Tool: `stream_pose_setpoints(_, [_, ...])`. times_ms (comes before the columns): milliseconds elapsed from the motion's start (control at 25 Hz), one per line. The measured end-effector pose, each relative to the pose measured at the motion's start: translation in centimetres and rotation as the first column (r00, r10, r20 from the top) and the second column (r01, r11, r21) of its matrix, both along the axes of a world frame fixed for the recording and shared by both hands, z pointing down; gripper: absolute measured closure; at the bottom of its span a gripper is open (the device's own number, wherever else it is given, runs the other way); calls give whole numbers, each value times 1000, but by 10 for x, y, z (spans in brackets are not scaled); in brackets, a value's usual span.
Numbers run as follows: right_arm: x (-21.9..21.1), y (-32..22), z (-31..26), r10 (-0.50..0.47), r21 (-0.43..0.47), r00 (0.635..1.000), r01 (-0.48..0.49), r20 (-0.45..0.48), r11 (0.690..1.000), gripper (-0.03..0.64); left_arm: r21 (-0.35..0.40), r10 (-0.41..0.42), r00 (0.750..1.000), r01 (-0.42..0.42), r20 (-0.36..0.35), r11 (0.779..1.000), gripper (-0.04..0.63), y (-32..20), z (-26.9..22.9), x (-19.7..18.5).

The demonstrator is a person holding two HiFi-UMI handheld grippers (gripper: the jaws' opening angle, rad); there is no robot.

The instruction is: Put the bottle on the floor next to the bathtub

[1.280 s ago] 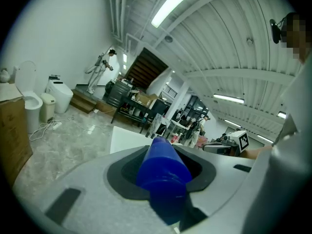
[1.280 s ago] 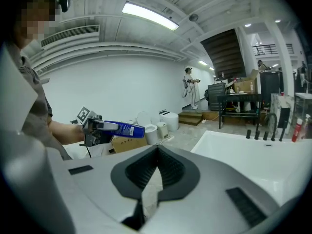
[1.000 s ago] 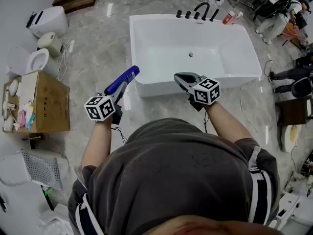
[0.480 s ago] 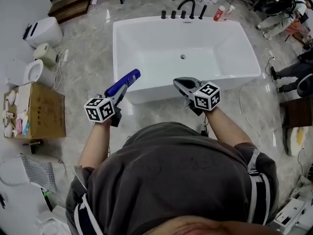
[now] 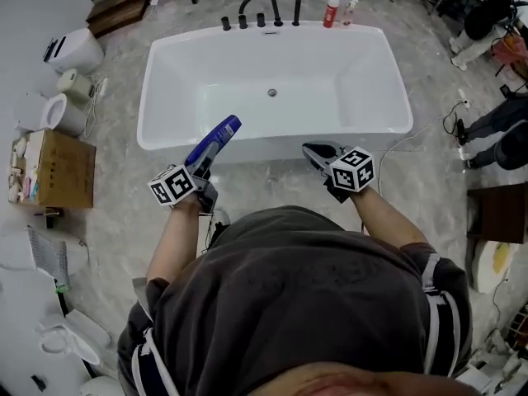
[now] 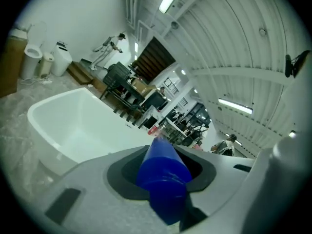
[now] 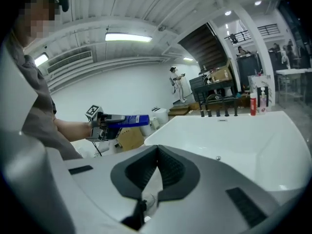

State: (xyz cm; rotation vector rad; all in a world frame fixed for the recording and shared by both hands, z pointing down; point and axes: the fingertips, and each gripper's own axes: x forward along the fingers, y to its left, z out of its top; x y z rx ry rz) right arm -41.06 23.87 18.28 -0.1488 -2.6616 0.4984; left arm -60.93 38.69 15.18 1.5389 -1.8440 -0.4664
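Head view: left hand-held gripper [image 5: 200, 165] clenched on blue bottle [image 5: 216, 136]. Bottle in air, tilted up and forward, tip over near rim of bathtub [image 5: 157, 73], not yet on floor [image 5: 264, 184]. Firm end-grip likely for carrying; setting down beside tub calls for lowering. Right hand-held gripper [image 5: 318, 151] clenched, jaws together on nothing, apparently idle. Both forearms bent forward from torso, roughly level, grippers pointing toward tub.
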Motion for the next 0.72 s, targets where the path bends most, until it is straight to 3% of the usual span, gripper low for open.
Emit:
stream_pose_setpoints(160, [41, -13, -1, -19, -17, 1000, 19, -19, 1000, 624, -24, -6, 998, 7, 58, 1000, 459, -11, -13, 45])
stream_pose_setpoints(360, [43, -3, -13, -90, 24, 995, 90, -31, 996, 624, -3, -13, 996, 14, 92, 1000, 459, -12, -21, 61])
stream_pose_setpoints(720, [33, -4, -29, -22, 95, 997, 29, -69, 995, 624, -18, 140, 974, -139, 179, 990, 459, -23, -14, 57])
